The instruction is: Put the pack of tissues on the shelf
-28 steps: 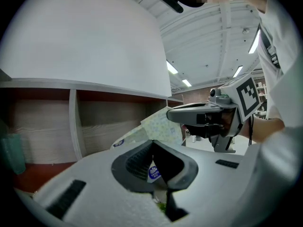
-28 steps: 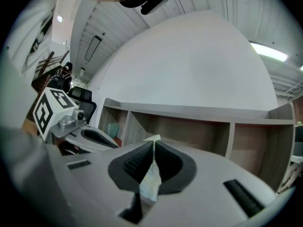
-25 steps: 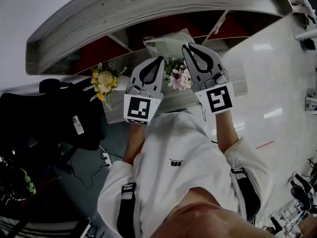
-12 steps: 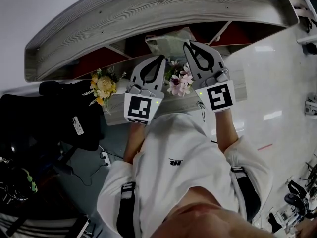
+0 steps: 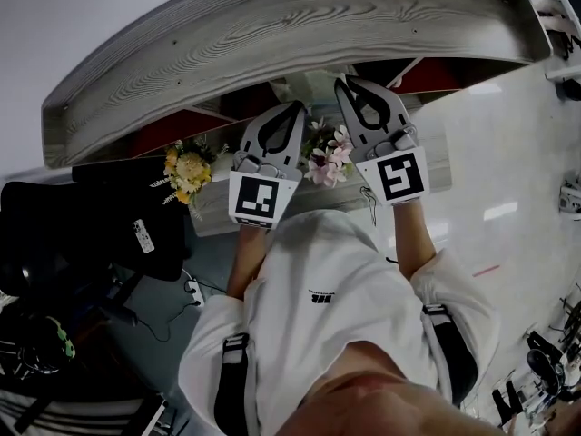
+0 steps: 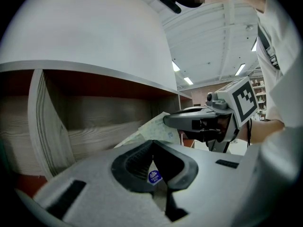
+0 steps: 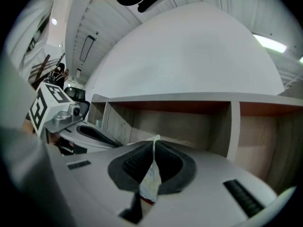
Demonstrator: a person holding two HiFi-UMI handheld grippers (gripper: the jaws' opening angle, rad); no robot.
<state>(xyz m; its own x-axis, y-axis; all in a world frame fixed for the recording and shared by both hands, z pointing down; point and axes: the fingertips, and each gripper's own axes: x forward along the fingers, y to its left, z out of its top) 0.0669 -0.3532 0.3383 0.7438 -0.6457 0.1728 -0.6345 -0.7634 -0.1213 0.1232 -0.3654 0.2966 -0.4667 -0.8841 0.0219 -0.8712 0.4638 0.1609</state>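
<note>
Nearest to us was the person's white shirt, with both forearms raised forward. At their ends were the left gripper and the right gripper. They were side by side, close but apart, both aimed at the far shelf.

Left gripper: jaws clenched on the wrapper of the pack of tissues. A strip of film with a blue sticker showed in the slot behind the pads.

Right gripper: jaws pinched fully together, with a thin fold of the same wrapper caught between them.

We judged the two-sided pinch deliberate. The pack is soft and its film thin, so one grip at each side should hold it level and stop it sagging or swinging on the way in.

A lower ledge ran below the grippers. Pink flowers sat right beneath the hands, and yellow flowers were further left. The pack was carried above them, we think to clear the blooms.

Further off, the pale green pack was strung between the two sets of jaws. Its far edge was at the mouth of an open bay under the shelf's top board. An upright divider stood just right of the right gripper, so the pack was lined up with the bay to the left of it. We could not tell whether the pack touched the bay's floor.

Placement was not yet done. In our judgement the next move is to push deeper, lower the pack, then release both sides together so it does not tip.
</note>
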